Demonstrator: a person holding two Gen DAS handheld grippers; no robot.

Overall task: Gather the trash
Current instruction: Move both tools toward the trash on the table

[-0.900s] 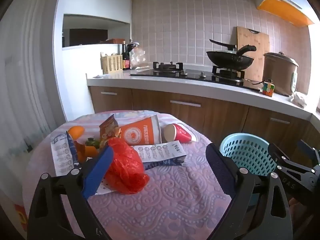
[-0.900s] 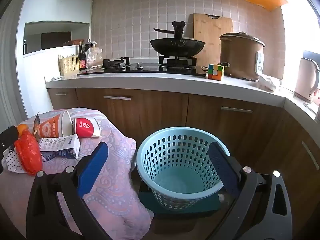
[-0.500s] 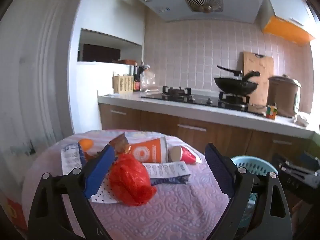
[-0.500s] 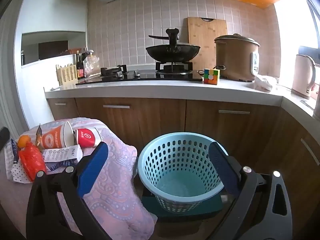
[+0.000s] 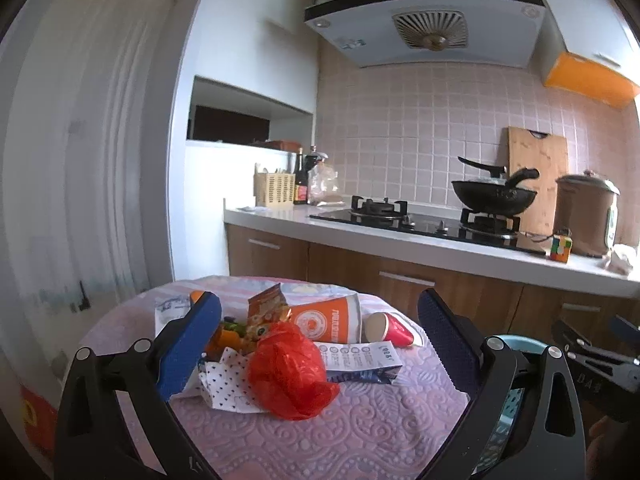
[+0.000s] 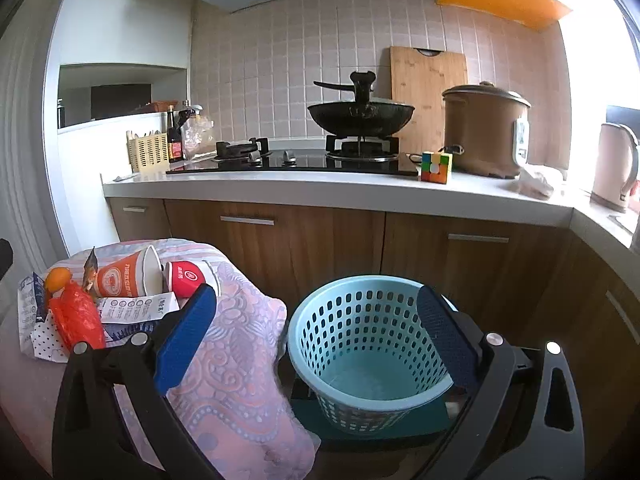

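Left hand-held gripper (image 5: 320, 332) spread wide, orange cup (image 5: 332, 320) lying sideways

The left gripper (image 5: 320, 340) points slightly below level, its blue-padded jaws spread wide with nothing pressed between them. The right gripper (image 6: 316, 336) tilts down more steeply, jaws equally wide and gripping nothing.

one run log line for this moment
stage: before first pick | left hand-held gripper: open, empty, over table trash | right hand-held gripper: open, empty | basket: empty
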